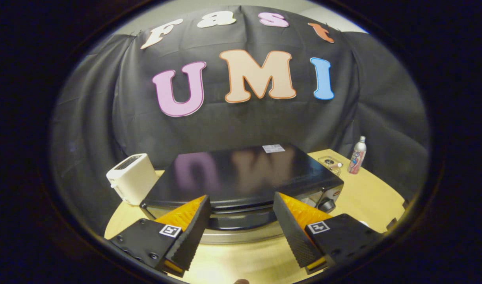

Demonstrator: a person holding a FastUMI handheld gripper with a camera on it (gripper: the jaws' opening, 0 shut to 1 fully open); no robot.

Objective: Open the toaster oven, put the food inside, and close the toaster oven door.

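Claw spread wide, empty, level just above the table, fingers flanking the toaster oven door handle.

Setting: a staged recording booth, not a lived-in kitchen.
Backdrop: black cloth draped as the wall, with a pale plain wall visible above it.
Work surface: light wooden table, rounded at its edge.
Appliances: black toaster oven at the table's middle; white toaster just beside it on one side.
Other items: a spray can and a small clear container standing near the table's far corner.
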